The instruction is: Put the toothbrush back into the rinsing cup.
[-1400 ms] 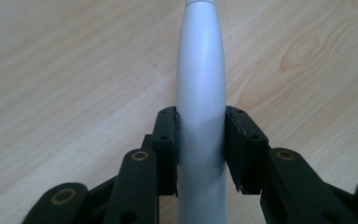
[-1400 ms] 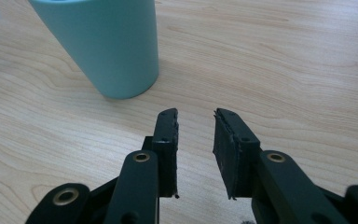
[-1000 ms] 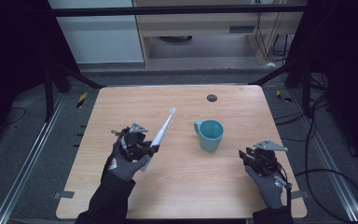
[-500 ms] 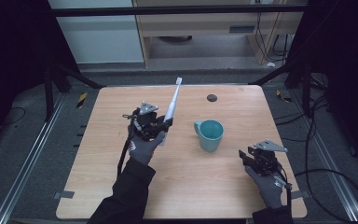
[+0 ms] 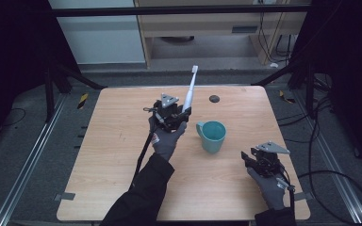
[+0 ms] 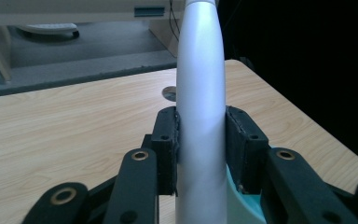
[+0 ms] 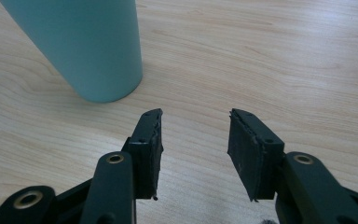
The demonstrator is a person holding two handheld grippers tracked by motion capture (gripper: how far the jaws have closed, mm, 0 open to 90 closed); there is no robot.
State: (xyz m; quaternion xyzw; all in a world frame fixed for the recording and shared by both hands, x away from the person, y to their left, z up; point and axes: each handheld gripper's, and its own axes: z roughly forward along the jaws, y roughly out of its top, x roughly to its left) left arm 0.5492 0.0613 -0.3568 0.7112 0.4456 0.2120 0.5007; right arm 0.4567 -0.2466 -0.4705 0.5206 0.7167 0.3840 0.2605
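Toothbrush [image 5: 189,90] clamped by its thick white handle in the left tongs [image 5: 172,115], centre of the high view — head tilted up and away toward the upper middle of the frame. In the left gripper view the two pads press the handle [image 6: 200,116] from both sides, so the grip looks firm; holding it low on the handle leaves the long end free, probably to be tipped into the teal cup [image 5: 212,135]. Cup stands upright just right of the left tongs, handle toward them, nothing between the two. Small dark round mark [image 5: 214,98] lies behind the cup on the surface [image 5: 103,155]. Right tongs [image 5: 259,159], lower right, rest low near the surface — jaws apart and empty, cup wall [image 7: 79,46] near them at upper left of the right gripper view.
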